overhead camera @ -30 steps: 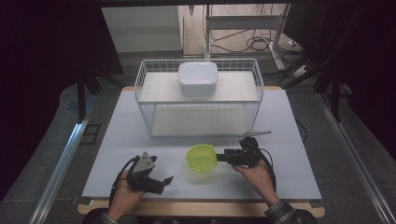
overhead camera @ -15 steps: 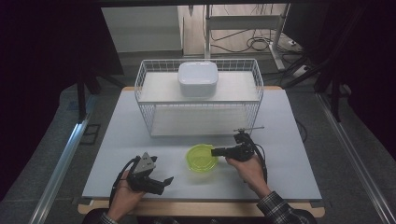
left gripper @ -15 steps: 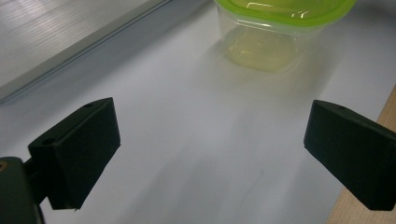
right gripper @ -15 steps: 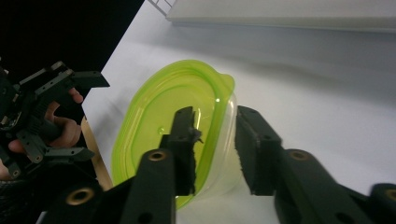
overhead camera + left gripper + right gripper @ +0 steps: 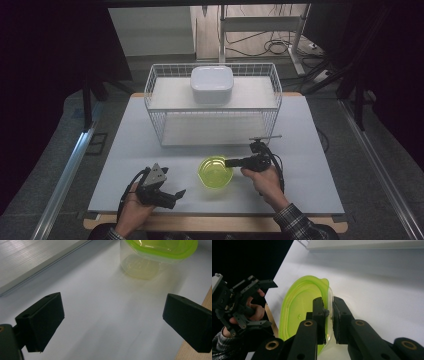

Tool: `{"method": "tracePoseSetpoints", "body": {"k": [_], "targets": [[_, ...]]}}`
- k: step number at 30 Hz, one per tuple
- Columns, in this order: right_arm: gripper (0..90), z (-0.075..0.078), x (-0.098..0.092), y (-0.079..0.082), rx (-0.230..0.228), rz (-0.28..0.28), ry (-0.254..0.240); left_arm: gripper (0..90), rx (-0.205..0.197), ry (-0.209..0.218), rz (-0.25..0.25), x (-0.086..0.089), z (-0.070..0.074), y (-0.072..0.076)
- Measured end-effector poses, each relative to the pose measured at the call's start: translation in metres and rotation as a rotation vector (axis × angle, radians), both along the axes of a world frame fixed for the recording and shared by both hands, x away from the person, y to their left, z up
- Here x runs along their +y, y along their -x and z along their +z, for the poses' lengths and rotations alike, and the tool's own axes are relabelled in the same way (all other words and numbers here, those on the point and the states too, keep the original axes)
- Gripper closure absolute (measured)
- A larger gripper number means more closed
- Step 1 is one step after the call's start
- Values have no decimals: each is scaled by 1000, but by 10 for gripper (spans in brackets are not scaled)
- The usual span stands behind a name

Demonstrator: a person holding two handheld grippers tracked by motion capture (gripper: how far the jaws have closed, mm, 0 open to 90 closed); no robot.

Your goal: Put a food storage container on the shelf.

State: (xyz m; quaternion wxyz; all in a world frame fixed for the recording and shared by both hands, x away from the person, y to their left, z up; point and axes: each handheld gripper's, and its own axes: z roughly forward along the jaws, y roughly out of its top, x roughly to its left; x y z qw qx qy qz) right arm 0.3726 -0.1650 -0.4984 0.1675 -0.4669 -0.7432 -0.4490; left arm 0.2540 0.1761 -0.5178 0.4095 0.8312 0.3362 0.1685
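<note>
While one clear, green-rimmed plastic bowl (image 5: 215, 171) sat at the table's (image 5: 310, 150) six o'clock, the right gripper (image 5: 231, 162) had just been closing, clamping its rim; the left gripper (image 5: 176, 196) gaped empty at seven o'clock.

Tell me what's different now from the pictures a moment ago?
The right tongs have just been closing and now pinch the rim of the green bowl, one jaw inside and one outside. That hand shifted a little toward the wire basket. The left tongs stayed open and still; the bowl, basket and white container haven't moved.
</note>
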Motion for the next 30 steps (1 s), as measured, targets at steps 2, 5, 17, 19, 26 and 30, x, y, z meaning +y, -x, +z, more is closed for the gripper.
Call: {"method": "tracePoseSetpoints", "body": {"k": [2, 5, 17, 19, 26, 30], "targets": [[818, 2, -1, 0, -2, -5, -21, 34, -1, 0, 1, 0, 0, 0], [818, 9, -3, 1, -18, -11, -34, 34, -4, 5, 3, 0, 0, 0], [817, 56, -7, 5, -83, -11, -113, 33, -8, 8, 5, 1, 1, 0], [818, 64, -7, 4, -92, -10, -121, 33, -8, 4, 3, 1, 1, 0], [817, 92, -8, 0, -137, -14, -145, 33, -8, -4, 1, 1, 1, 0], [817, 108, -8, -2, -162, -11, -159, 33, -10, -6, 0, 1, 1, 0]]}}
